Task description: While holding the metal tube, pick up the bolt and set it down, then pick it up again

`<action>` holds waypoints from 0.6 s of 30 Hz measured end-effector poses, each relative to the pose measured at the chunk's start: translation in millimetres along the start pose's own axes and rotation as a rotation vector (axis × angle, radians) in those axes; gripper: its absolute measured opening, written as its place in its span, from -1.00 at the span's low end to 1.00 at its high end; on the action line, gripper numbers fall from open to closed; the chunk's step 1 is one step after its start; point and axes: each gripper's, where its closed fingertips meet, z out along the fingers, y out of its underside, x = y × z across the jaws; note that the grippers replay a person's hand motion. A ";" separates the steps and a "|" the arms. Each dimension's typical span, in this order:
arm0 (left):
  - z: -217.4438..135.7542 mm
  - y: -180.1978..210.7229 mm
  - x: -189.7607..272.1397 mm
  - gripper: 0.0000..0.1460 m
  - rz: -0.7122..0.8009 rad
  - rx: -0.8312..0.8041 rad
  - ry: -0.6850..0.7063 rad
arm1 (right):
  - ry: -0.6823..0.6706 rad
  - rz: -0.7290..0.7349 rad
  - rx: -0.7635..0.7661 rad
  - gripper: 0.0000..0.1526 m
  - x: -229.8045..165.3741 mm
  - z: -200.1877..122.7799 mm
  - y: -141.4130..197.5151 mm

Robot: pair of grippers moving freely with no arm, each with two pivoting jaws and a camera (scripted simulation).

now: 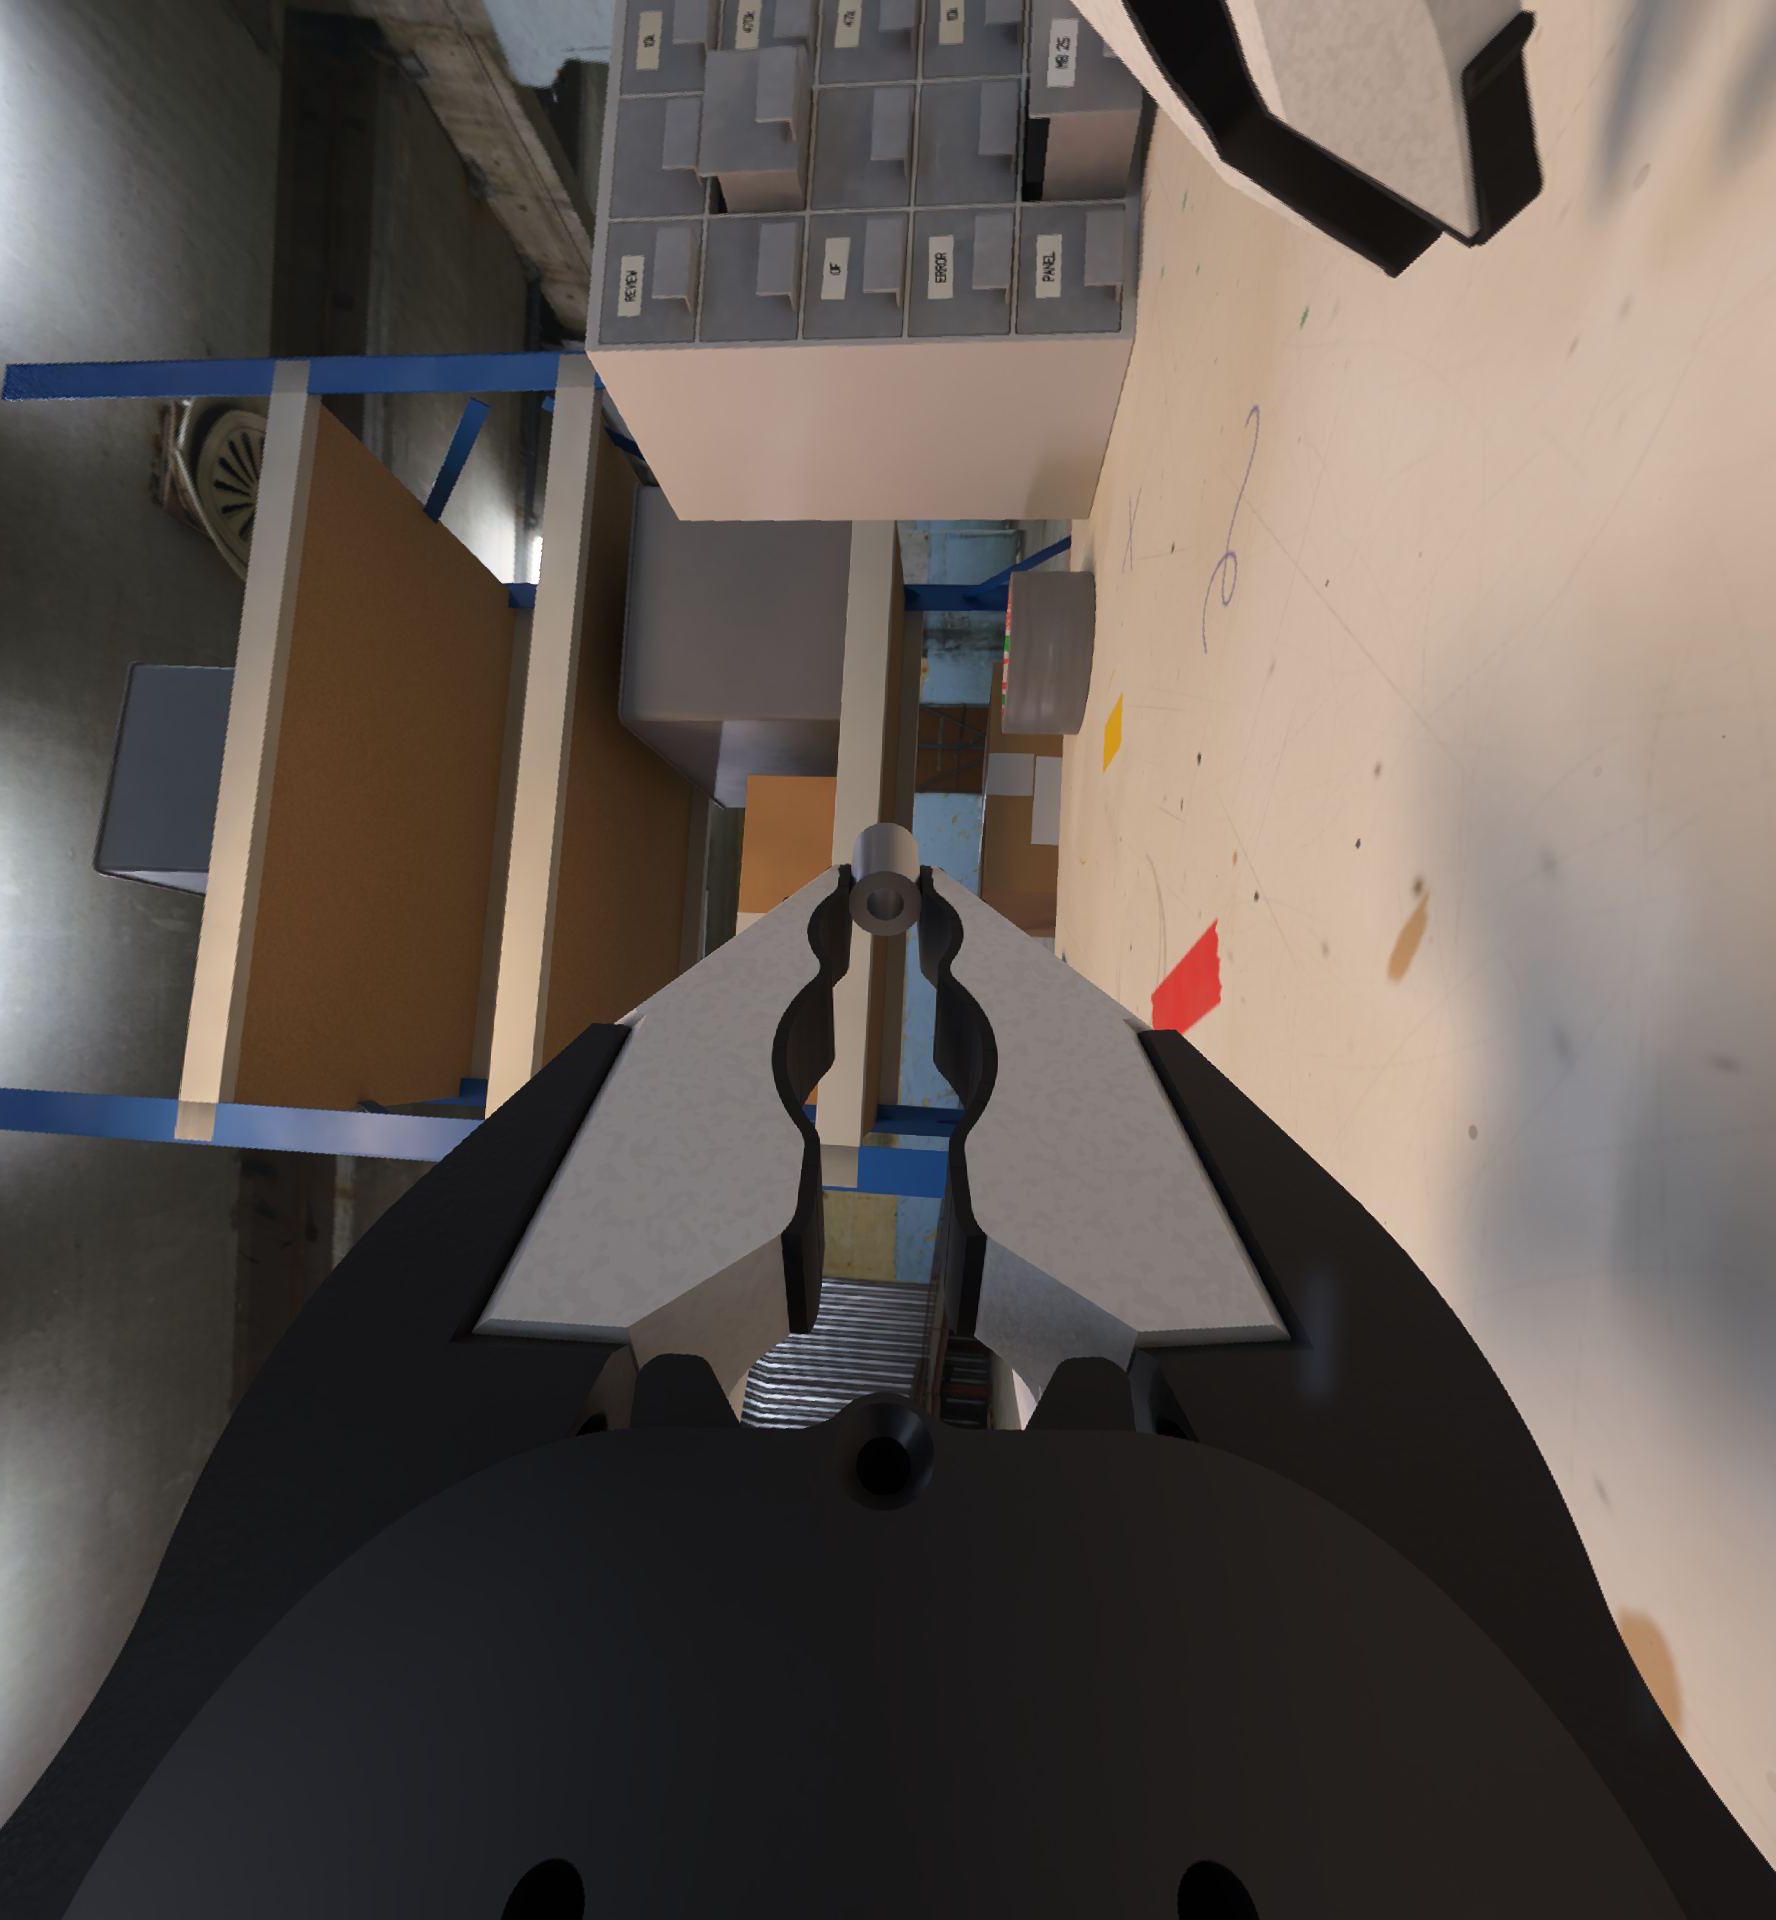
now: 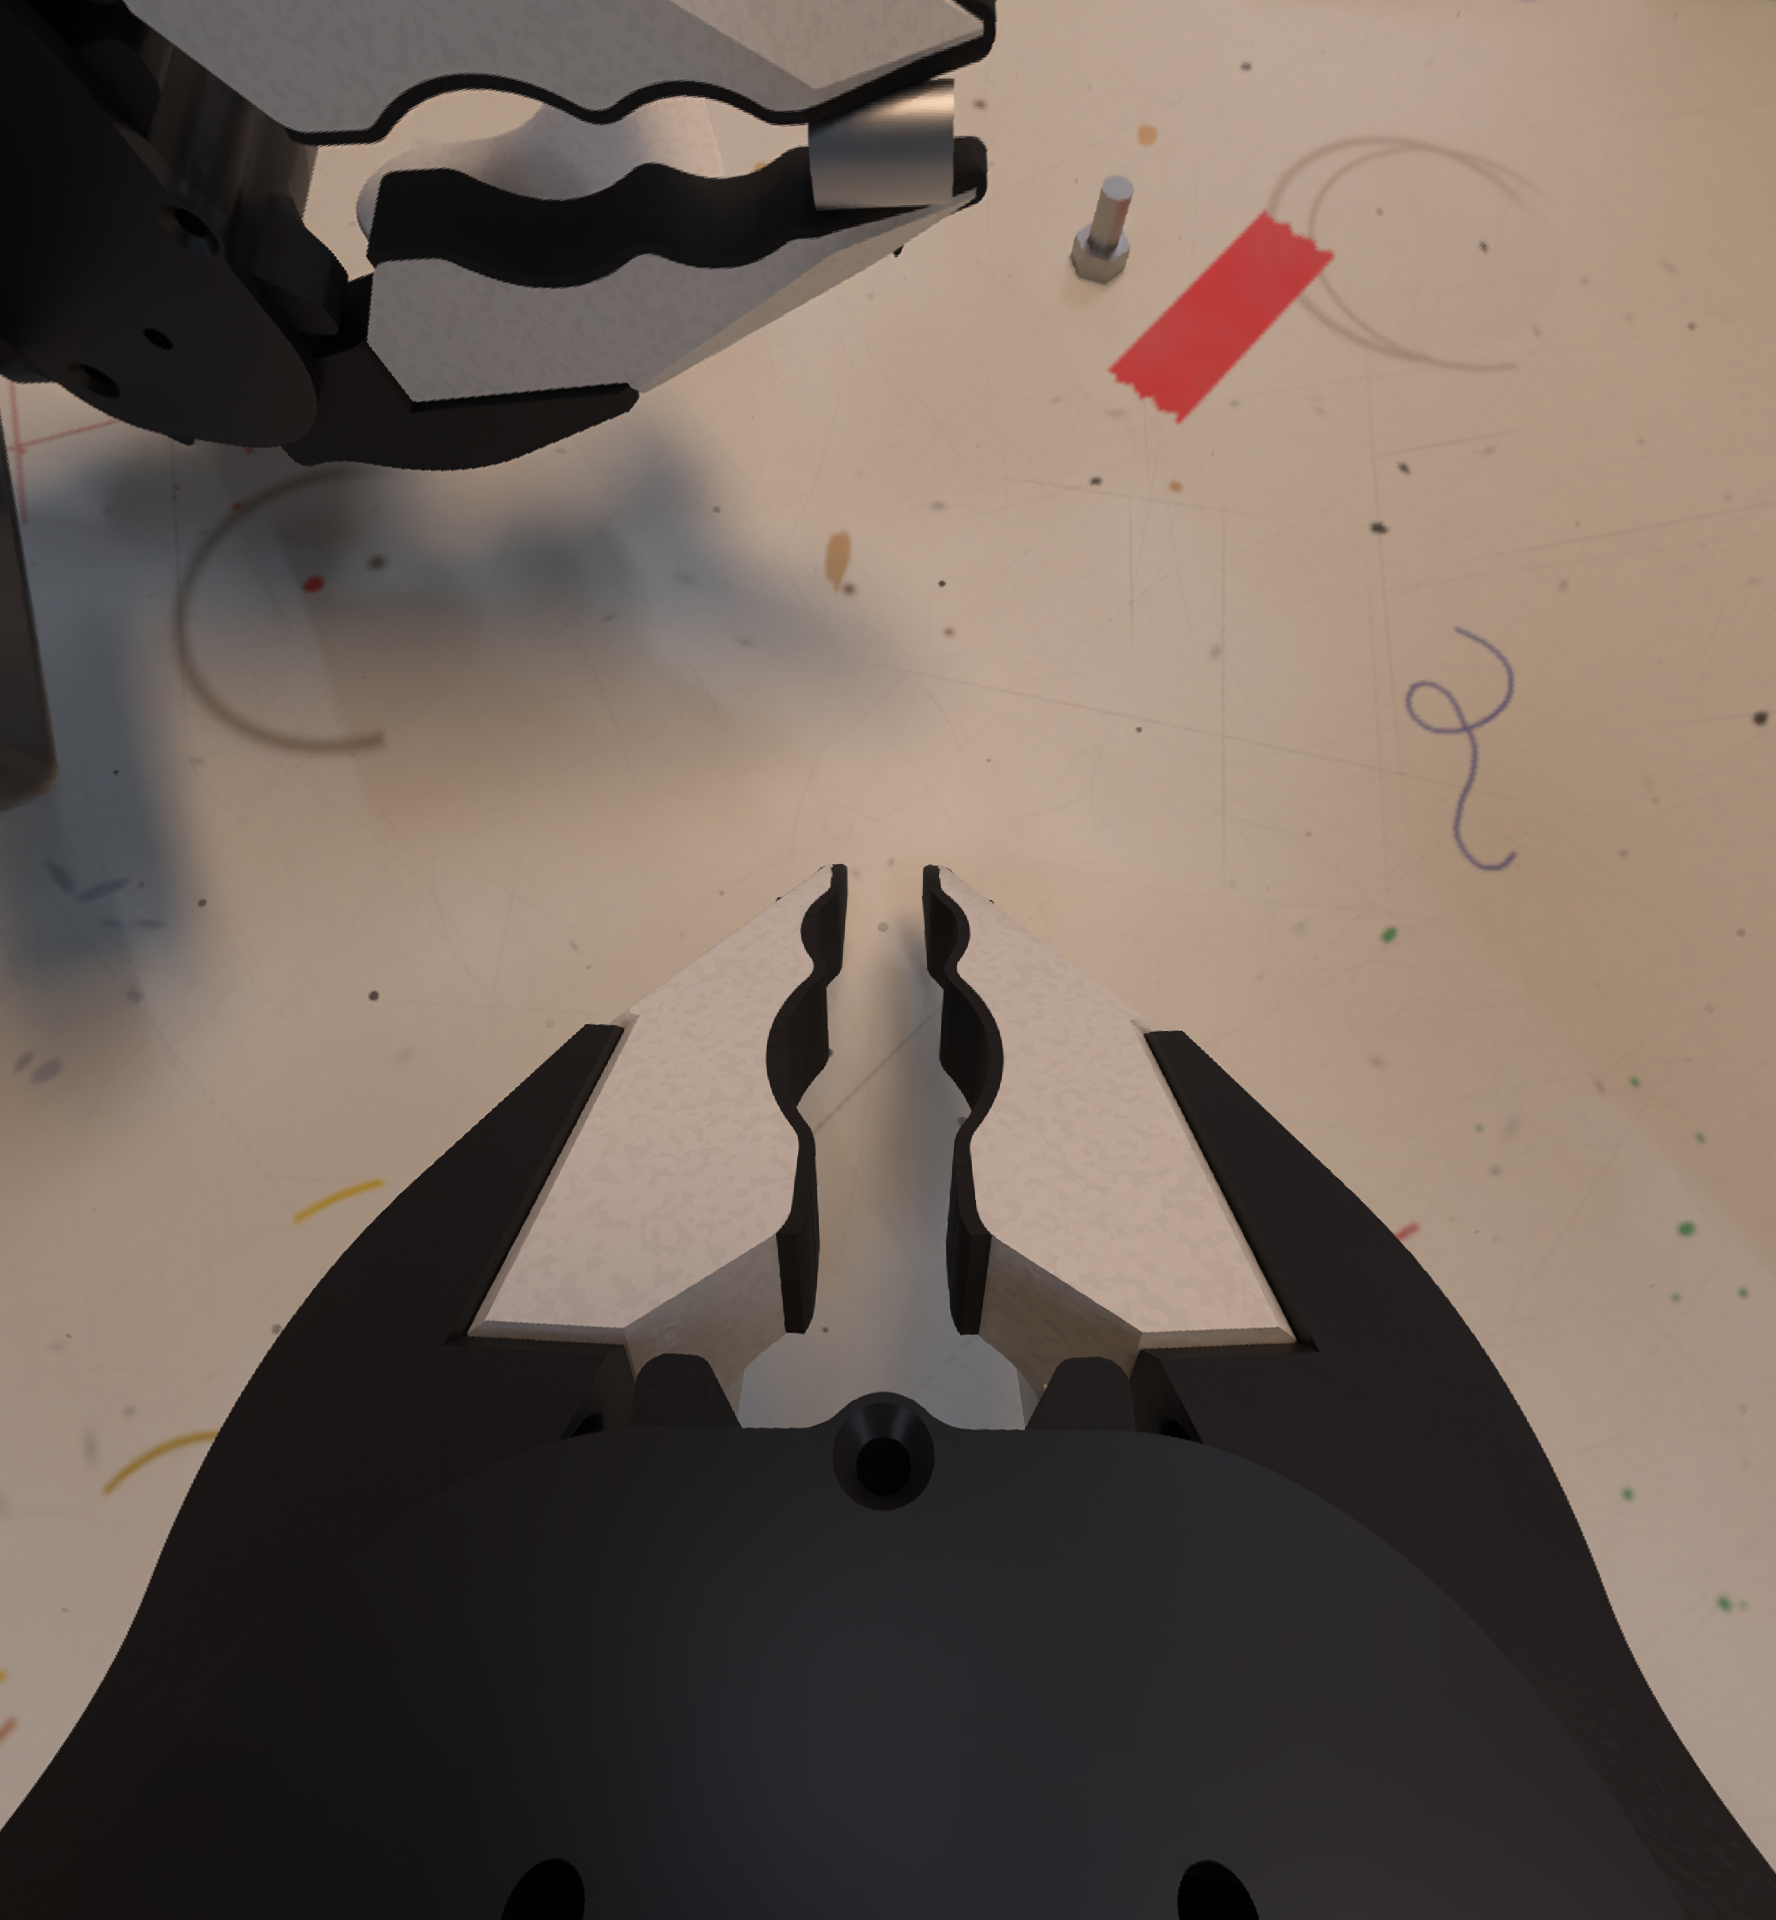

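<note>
My left gripper (image 1: 884,883) is shut on a short grey metal tube (image 1: 884,896), pinched at the fingertips and held above the table. The right wrist view shows it at the top left (image 2: 957,145), with the tube (image 2: 879,145) lying sideways between the tips. A small grey bolt (image 2: 1105,229) stands head down on the table, just right of the tube and beside the red tape. My right gripper (image 2: 884,873) is empty with its jaws a narrow gap apart. It hovers above the table, well short of the bolt. One of its fingers (image 1: 1383,104) shows in the left wrist view.
The beige table (image 2: 1071,675) is scratched and paint-speckled, with a strip of red tape (image 2: 1222,312) on it. A grey drawer cabinet (image 1: 863,260) and a grey roll (image 1: 1050,649) stand at the table's far side. Blue-framed shelving (image 1: 396,727) is beyond.
</note>
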 end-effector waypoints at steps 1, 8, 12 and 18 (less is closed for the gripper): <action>0.3 0.0 0.6 -0.84 0.005 -0.003 0.003 | 0.003 0.011 -0.008 -0.79 -1.8 1.1 0.6; 0.5 0.4 2.8 -0.84 0.027 -0.008 0.010 | 0.084 0.017 -0.068 -0.81 -2.7 6.6 3.1; -0.3 -2.3 3.9 -0.84 0.041 0.003 0.014 | 0.092 0.003 -0.112 -0.82 -1.5 8.4 7.4; -4.8 -14.3 3.4 -0.84 0.029 0.091 0.011 | 0.028 -0.078 -0.067 -1.00 8.7 -1.9 -1.2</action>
